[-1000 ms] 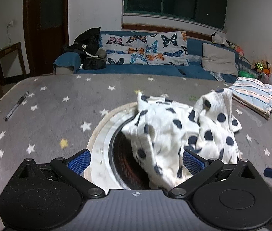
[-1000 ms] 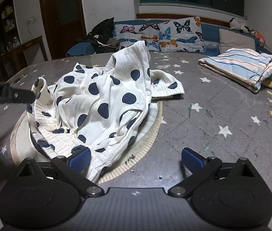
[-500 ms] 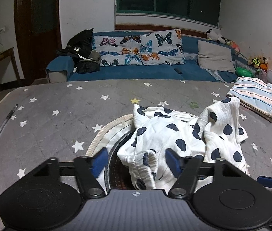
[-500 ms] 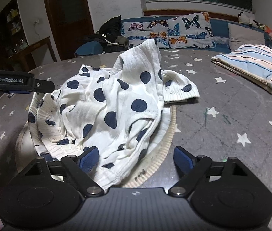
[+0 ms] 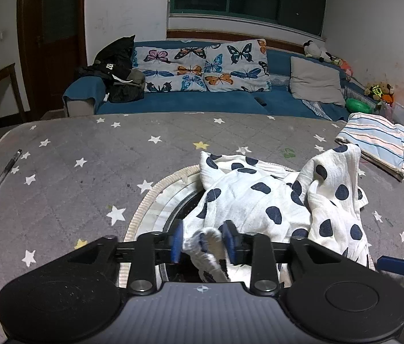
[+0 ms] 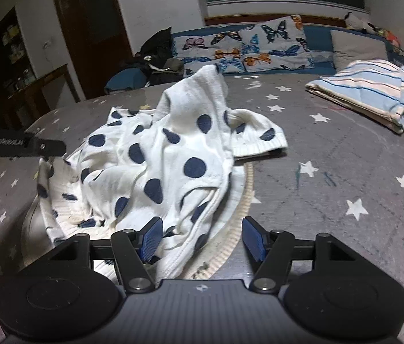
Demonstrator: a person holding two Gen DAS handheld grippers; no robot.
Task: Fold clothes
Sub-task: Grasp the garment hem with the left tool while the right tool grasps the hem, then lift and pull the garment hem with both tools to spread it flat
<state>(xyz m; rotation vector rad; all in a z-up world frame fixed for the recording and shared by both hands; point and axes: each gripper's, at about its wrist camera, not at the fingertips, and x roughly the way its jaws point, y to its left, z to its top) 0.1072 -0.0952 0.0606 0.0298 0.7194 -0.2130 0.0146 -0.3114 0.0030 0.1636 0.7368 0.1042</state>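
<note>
white cotton with navy dots, the garment [image 5: 262,200] lies crumpled low and centre in my left view, heaped over a round woven mat [image 5: 156,197] on the grey starred table cover [image 5: 87,154]. my left gripper [image 5: 203,242] is pinching a ribbed edge of it, probably a cuff or hem, though the bunching hides which. my right gripper [image 6: 200,239] stands spread at the bottom of its own frame, one pad against the cloth's near edge, nothing held. the fabric looks light, limp and thin; it will sag and drag rather than keep shape, so i'd judge the ribbed bands [image 6: 259,143] the firmest places to grip. a folded striped cloth [image 6: 370,91] sits upper right.
</note>
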